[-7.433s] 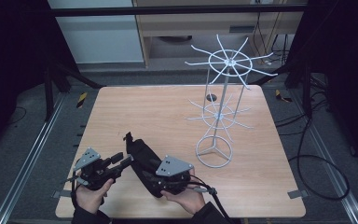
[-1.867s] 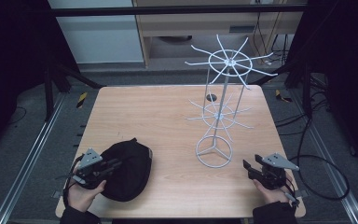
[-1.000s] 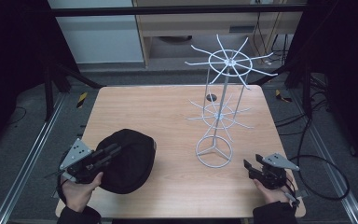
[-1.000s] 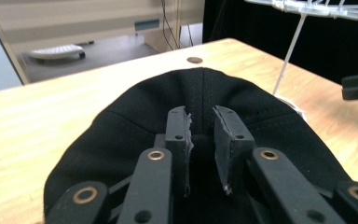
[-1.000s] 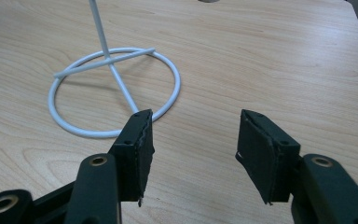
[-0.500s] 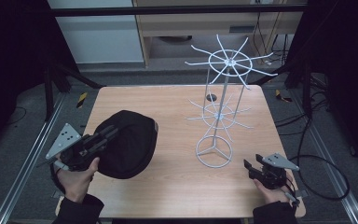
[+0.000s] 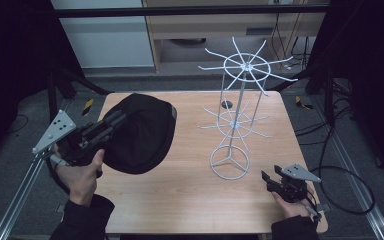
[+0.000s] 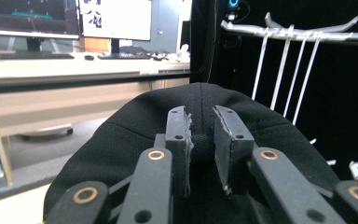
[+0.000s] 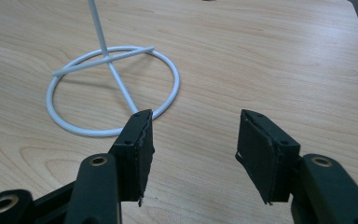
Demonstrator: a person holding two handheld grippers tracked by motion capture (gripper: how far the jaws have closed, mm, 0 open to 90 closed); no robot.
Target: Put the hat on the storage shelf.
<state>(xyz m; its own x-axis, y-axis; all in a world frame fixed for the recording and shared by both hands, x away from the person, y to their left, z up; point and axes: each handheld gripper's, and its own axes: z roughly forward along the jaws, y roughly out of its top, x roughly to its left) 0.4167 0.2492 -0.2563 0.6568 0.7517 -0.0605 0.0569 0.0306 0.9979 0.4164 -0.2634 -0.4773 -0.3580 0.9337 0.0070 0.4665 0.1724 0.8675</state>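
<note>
Two hand-held grippers are in play, one per hand, at a light wooden worktop [image 7: 190, 200]. Left hand-held gripper [image 8: 200, 135]: jaws drawn close together and pinching a fold of a black cap [image 7: 140, 132], cloth bunched in the narrow gap between the pads in the left gripper view. High view shows the cap's rounded crown facing up and toward the camera, held over the worktop's left part, with the left hand [image 7: 80, 172] wrapped round the gripper body below it; whether the cap's lower edge touches the wood cannot be told. Grey three-cornered plate sits at the outer left of that gripper, beyond the worktop's edge. White wire rack [image 7: 237, 107] stands on the right half of the worktop: ring base with three spokes, upright pole, a lower set of radiating prongs and a larger wheel of prongs at the top. Cap and rack are apart, cap to the left of it. In the left gripper view, rack prongs show above and to the right of the cap. Right hand-held gripper [image 9: 193, 144]: jaws spread, nothing between them, low over bare wood near the front right corner, pointing at the rack's ring base [image 9: 112, 88], which lies just beyond the left jaw tip. Small dark round spot [image 7: 226, 104] sits on the far worktop behind the rack.
</note>
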